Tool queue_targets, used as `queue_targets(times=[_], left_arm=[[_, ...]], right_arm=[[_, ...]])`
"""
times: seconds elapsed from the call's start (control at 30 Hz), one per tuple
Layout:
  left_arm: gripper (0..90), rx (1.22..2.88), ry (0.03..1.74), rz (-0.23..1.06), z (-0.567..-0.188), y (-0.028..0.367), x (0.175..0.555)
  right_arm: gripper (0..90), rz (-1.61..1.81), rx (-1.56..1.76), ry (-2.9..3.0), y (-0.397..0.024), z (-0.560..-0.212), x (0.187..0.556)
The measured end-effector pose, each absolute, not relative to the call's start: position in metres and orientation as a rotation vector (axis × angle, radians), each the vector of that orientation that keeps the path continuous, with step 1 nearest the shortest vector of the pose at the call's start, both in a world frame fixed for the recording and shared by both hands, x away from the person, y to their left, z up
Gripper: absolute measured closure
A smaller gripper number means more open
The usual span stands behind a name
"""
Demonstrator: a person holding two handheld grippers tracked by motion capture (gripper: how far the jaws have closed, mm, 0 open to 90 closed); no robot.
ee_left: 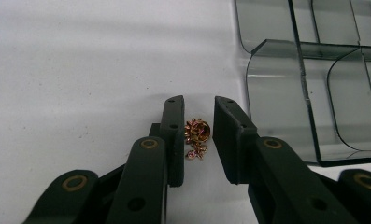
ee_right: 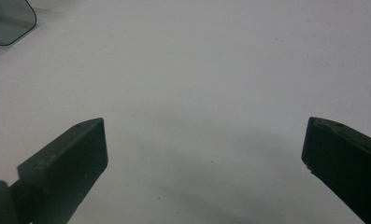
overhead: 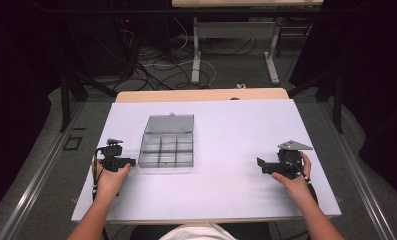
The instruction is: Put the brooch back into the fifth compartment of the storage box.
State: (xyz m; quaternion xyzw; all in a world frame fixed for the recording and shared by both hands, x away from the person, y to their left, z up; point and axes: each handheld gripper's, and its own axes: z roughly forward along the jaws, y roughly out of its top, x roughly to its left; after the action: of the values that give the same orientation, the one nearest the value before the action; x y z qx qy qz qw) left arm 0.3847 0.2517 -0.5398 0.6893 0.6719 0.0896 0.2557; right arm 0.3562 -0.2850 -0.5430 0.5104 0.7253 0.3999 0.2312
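Note:
A small gold trinket with pink stones (ee_left: 197,135) lies on the white table between the jaws of my left gripper (ee_left: 198,100). It touches the left jaw, and a thin strip of table shows between it and the right jaw. The jaws stand narrowly open around it. In the high view this left gripper (overhead: 130,162) rests on the table just left of a clear grey compartment box (overhead: 166,150) with its lid (overhead: 169,123) folded back. My right gripper (ee_right: 204,126) is wide open over bare table, and the high view shows this right gripper (overhead: 260,163) at the table's right side.
The box's empty compartments (ee_left: 309,93) lie just right of the left jaws. A corner of the box (ee_right: 8,18) appears at the top left of the right gripper view. The white table (overhead: 221,125) ends at a wooden edge (overhead: 201,95); beyond are cables and table legs (overhead: 196,60).

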Motion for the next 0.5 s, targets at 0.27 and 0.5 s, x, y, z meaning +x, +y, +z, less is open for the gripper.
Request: queue_targets(times=[0.27, 0.5], left_arm=[[77.8, 1.874, 1.822, 0.244, -0.5397, 0.253, 0.3844], [78.0, 1.867, 1.817, 0.236, -0.5398, 0.2542, 0.3844]], right_arm=[[0.2, 1.101, 1.403, 2.001, -0.2849, -0.5437, 0.3566], [0.5, 1.106, 1.406, 1.999, -0.2853, -0.5438, 0.3567]])
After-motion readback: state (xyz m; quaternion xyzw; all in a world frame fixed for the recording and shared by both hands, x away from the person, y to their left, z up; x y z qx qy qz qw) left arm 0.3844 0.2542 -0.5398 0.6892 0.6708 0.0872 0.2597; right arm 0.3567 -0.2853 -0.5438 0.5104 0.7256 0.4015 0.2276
